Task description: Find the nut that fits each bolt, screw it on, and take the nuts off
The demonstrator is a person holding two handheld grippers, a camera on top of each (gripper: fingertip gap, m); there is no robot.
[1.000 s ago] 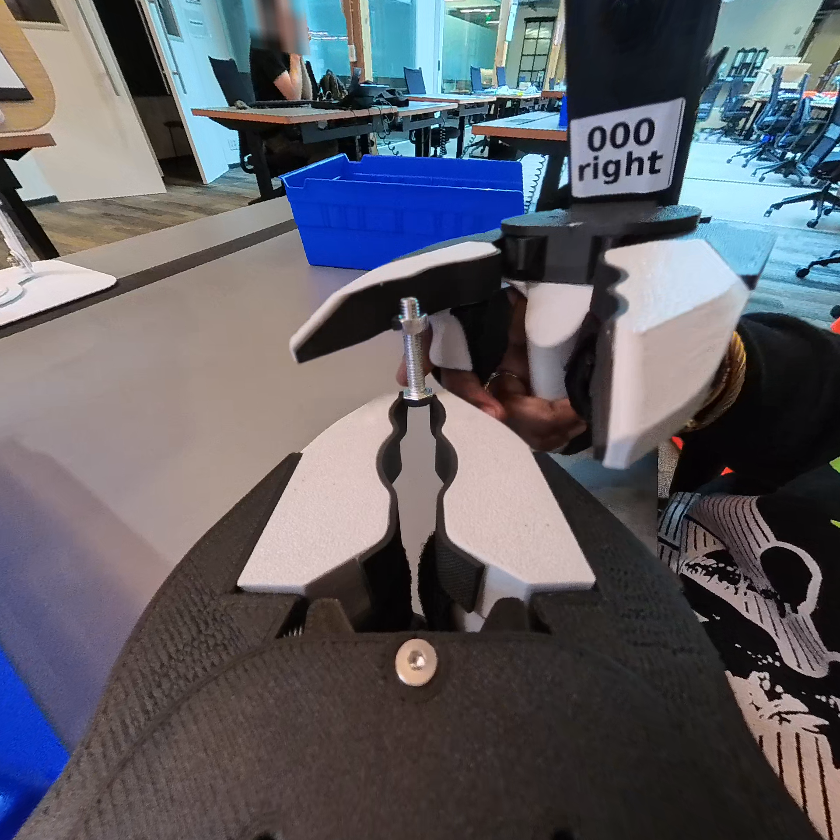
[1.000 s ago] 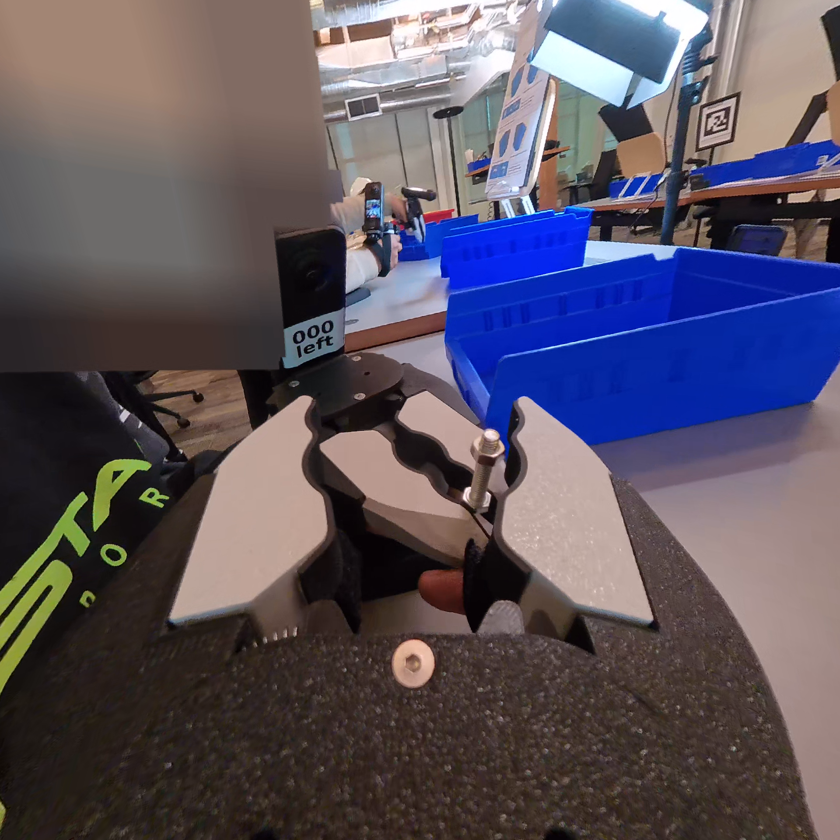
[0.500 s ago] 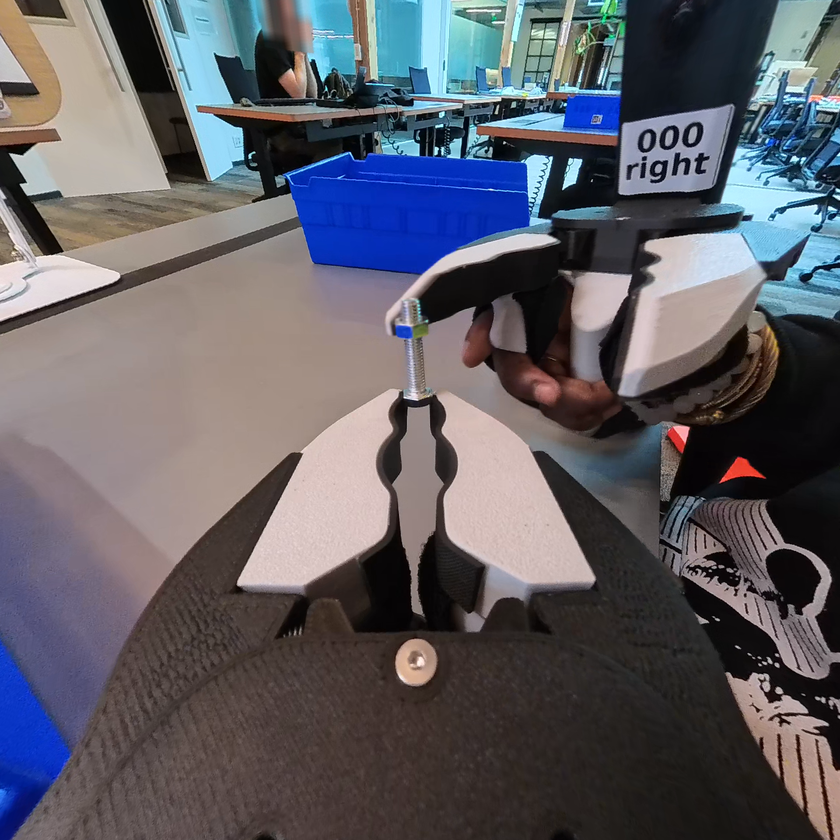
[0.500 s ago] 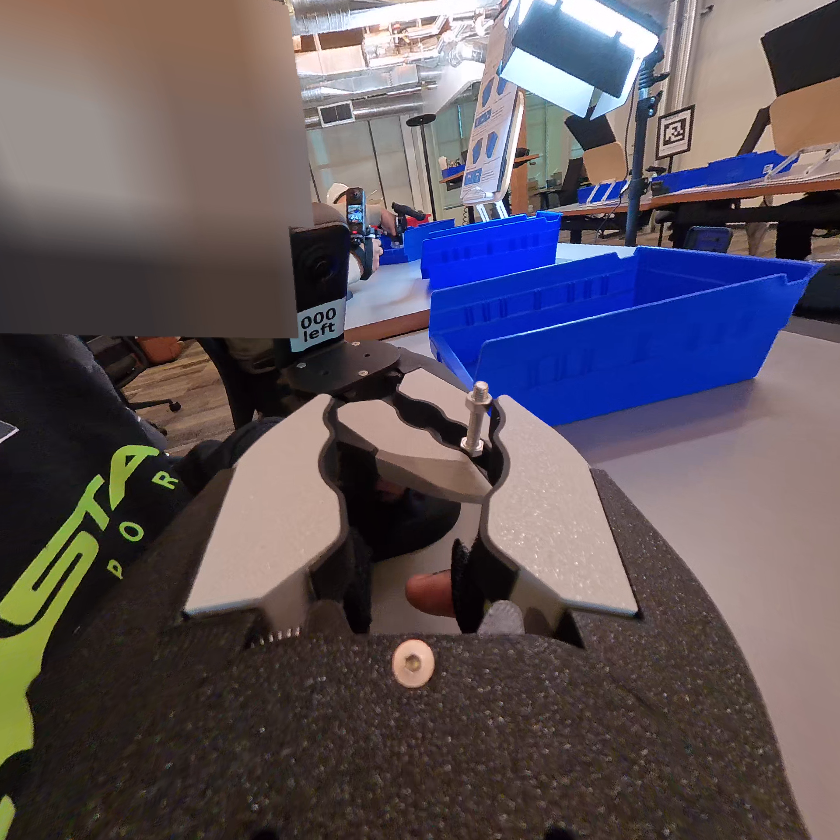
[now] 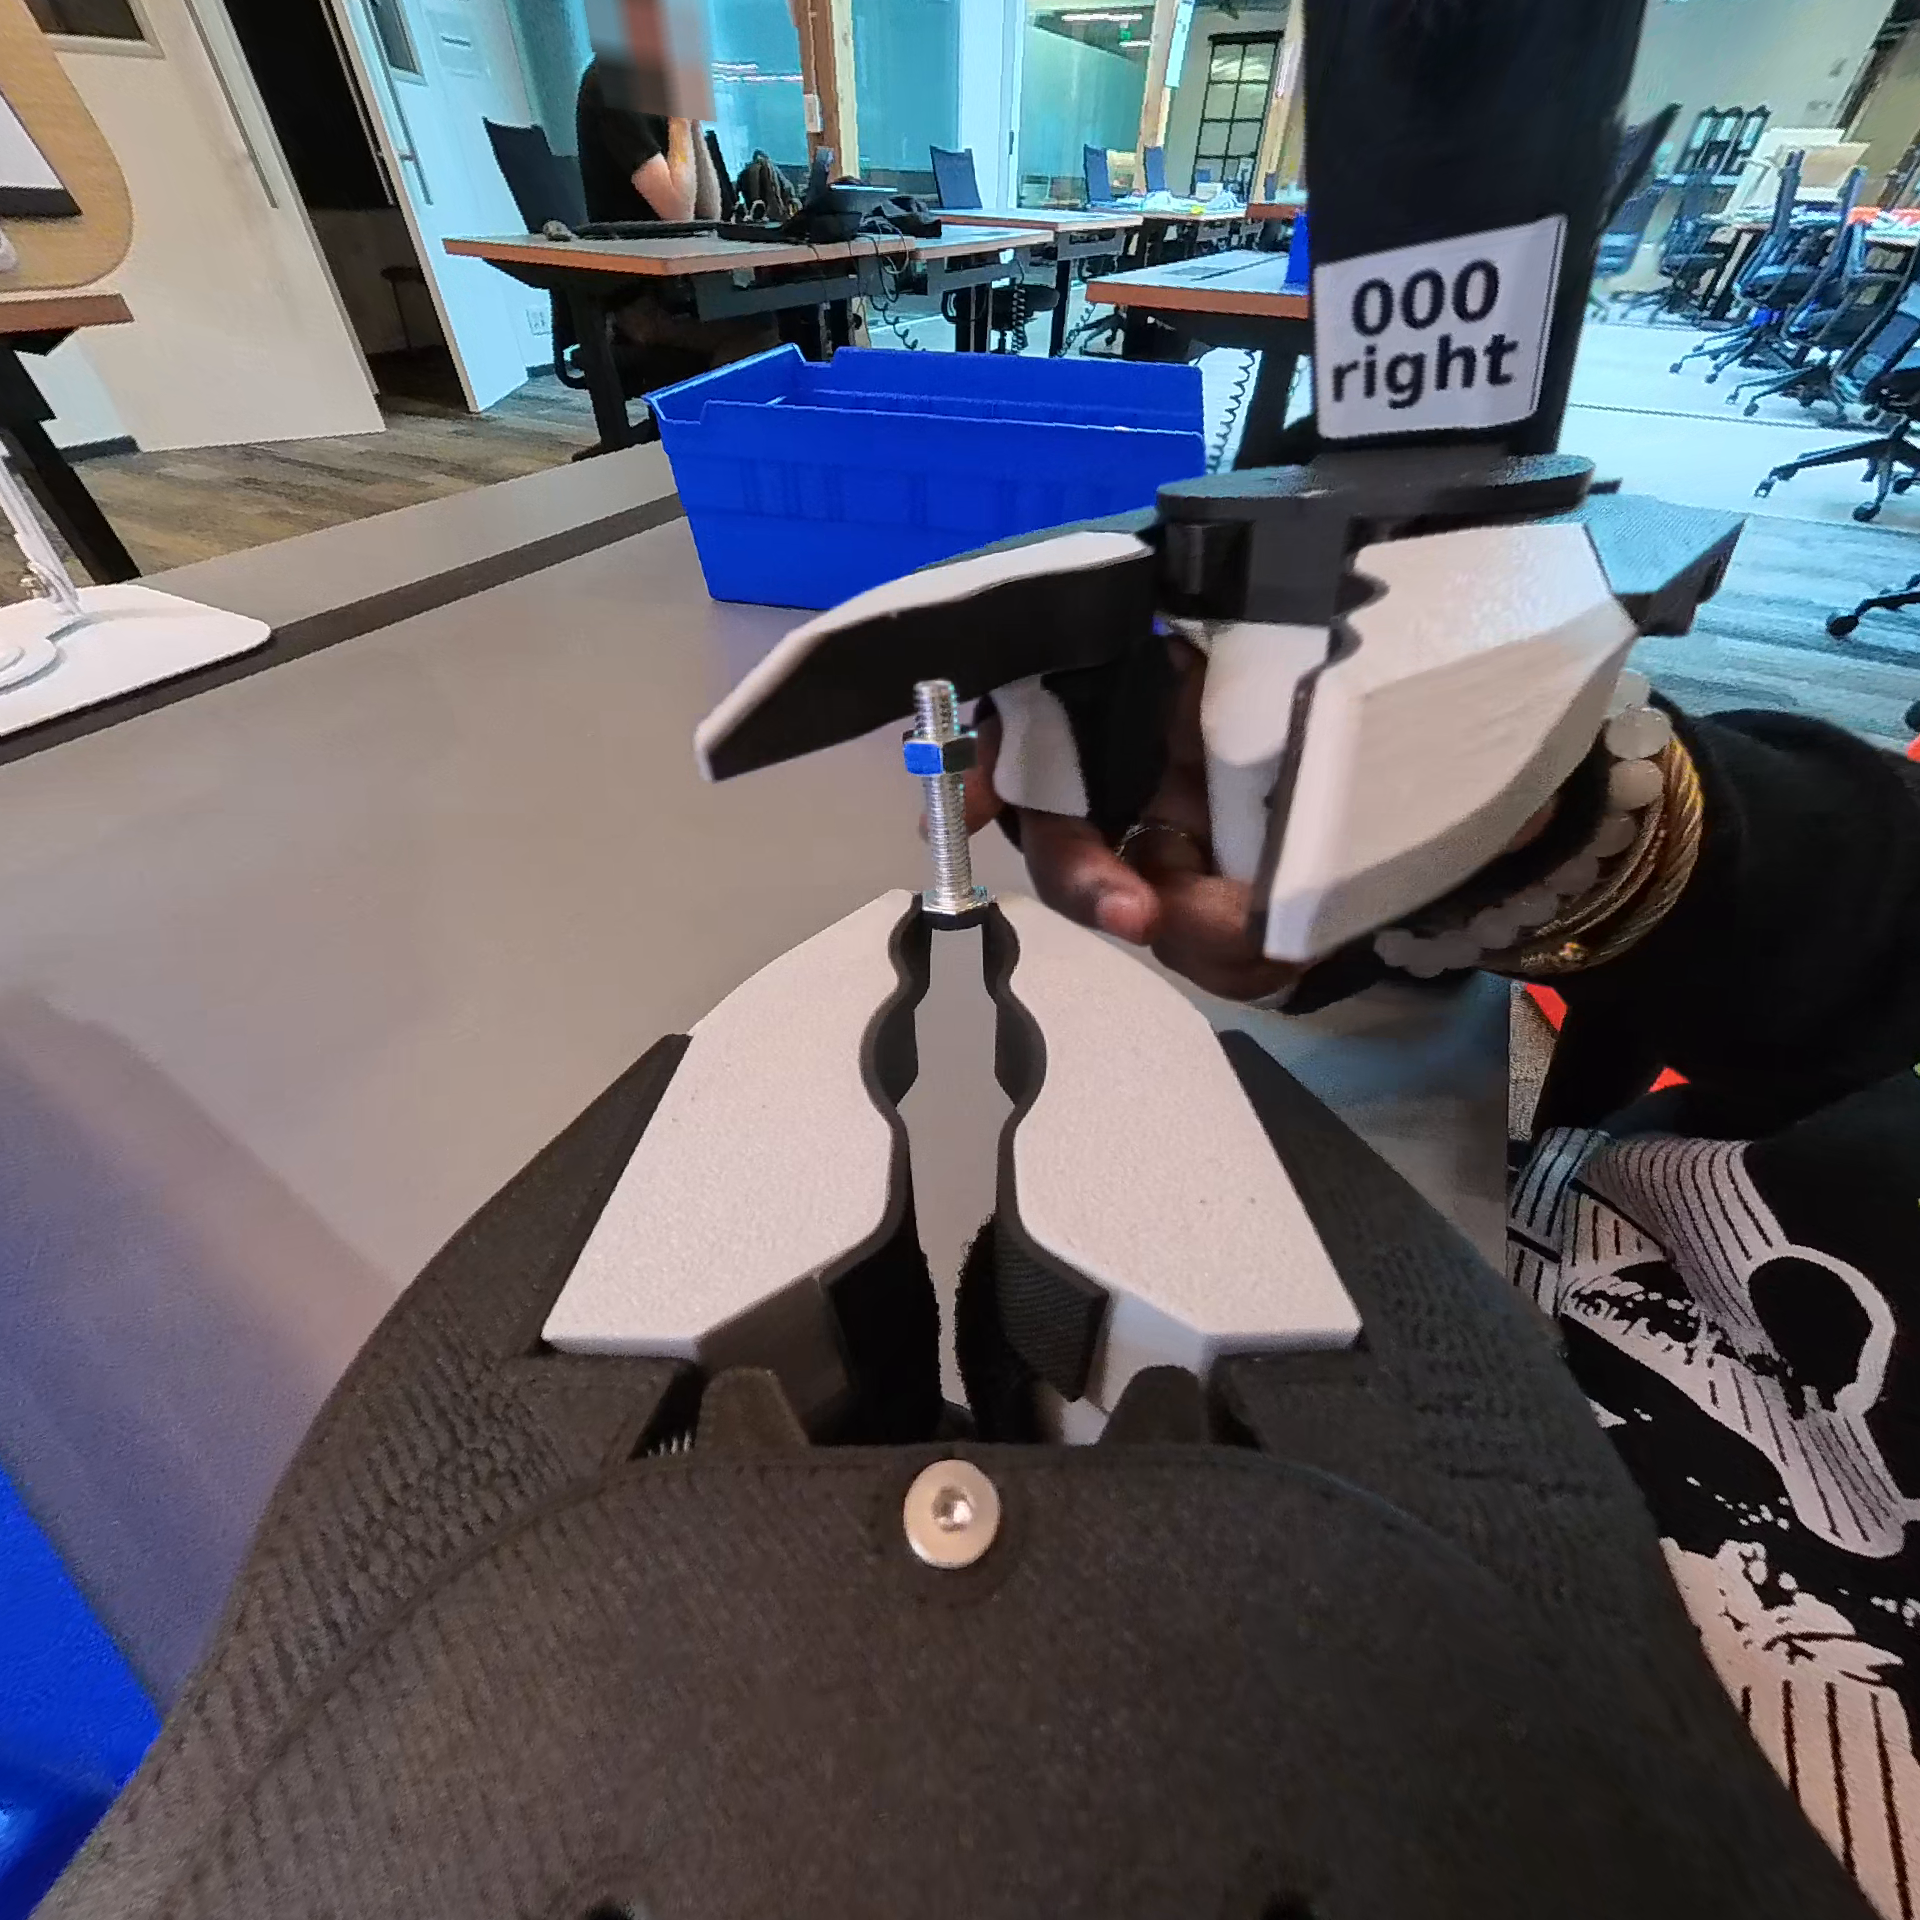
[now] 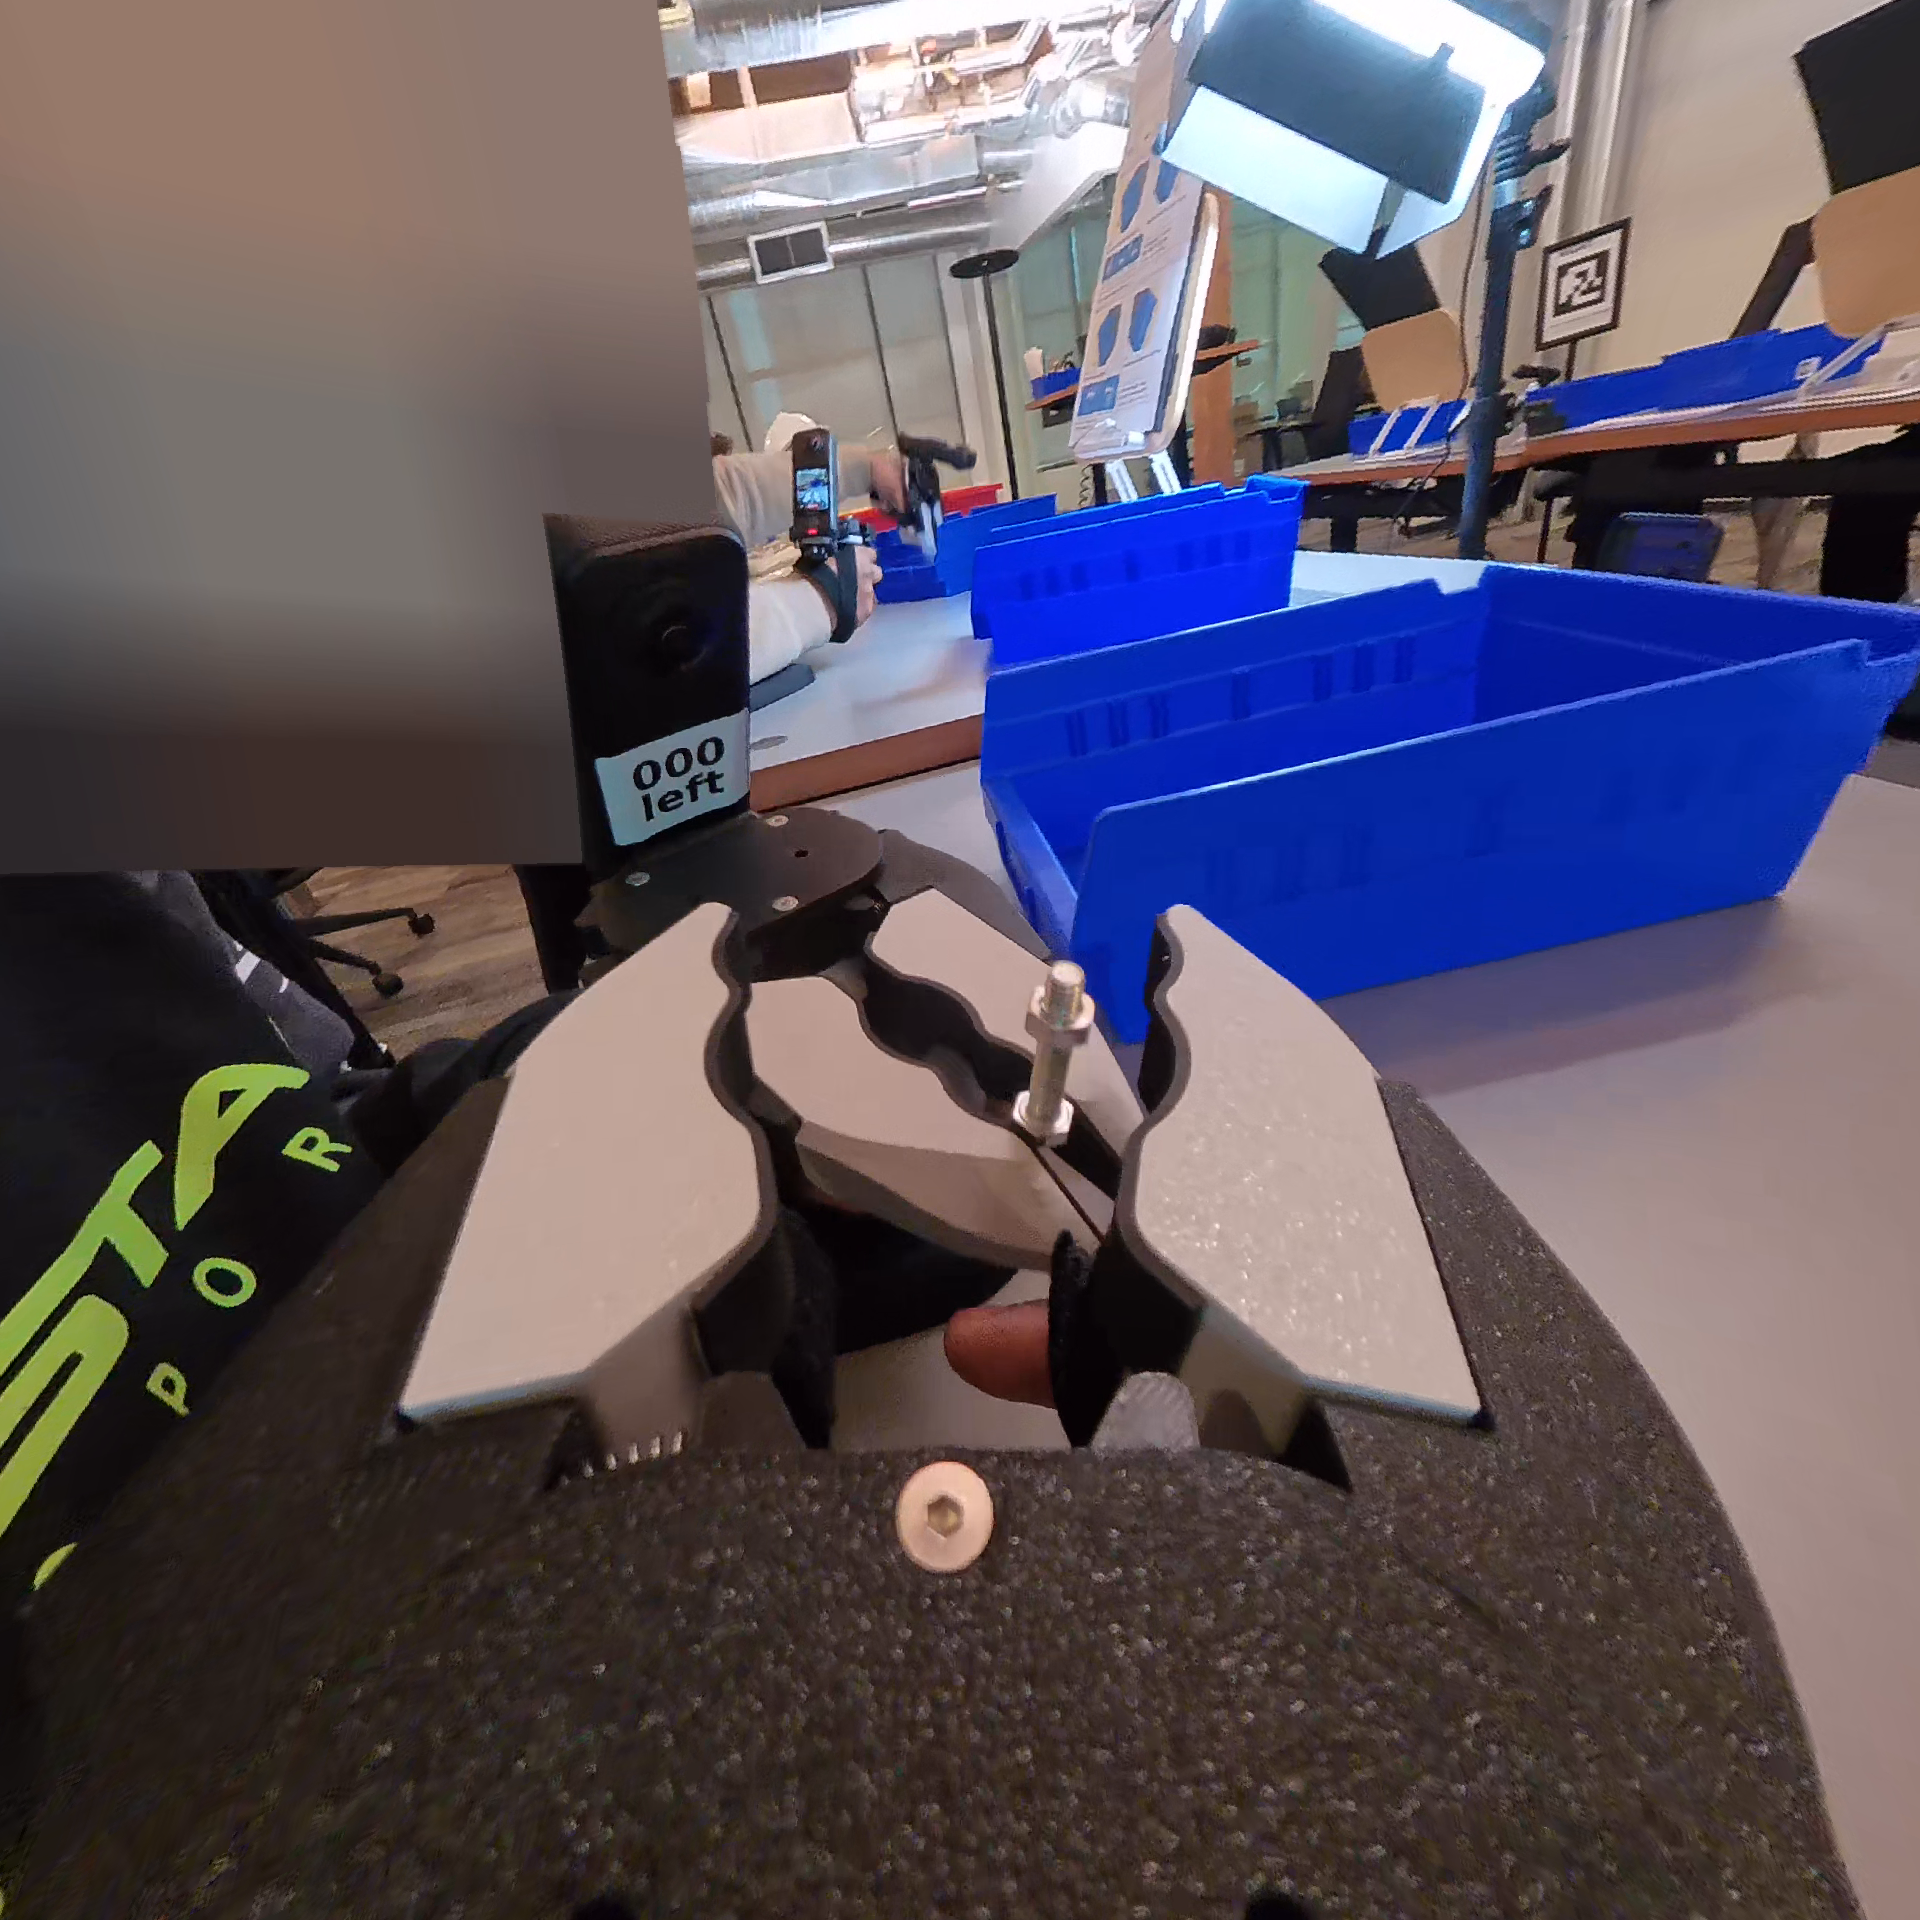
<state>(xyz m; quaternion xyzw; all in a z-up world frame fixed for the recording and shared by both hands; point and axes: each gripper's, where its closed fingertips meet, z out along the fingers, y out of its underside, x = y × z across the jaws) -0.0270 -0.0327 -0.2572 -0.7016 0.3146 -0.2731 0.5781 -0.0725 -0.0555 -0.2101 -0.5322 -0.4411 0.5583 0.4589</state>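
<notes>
The left gripper (image 5: 954, 920) is closed on the head of a bolt (image 5: 948, 821), holding it upright above the grey counter (image 5: 416, 831), over the near edge where the person sits. A nut (image 5: 938, 750) sits on the thread near the top, with only a few turns of thread showing above it, so it is started but far from run down to the head.

The right gripper (image 6: 951, 1049) is wide open and holds nothing. In the right wrist view the bolt (image 6: 1049, 1049) stands between its two fingers, closer to the right finger (image 6: 1278, 1174) and apparently clear of both; the nut (image 6: 1060, 1013) is at about the level of the fingertips. In the left wrist view one finger (image 5: 935, 644) of that gripper reaches over the bolt's tip, and whether it brushes the nut I cannot tell.

By my reading the task is at an early stage for this bolt: a fitting nut seems to be found and threaded on by a little. Left to do: close on the nut, turn it further down or back it off, then take it off. Blue bins (image 6: 1455, 790) stand toward the far edge of the counter; their contents are hidden, so how many other bolts remain cannot be judged.
</notes>
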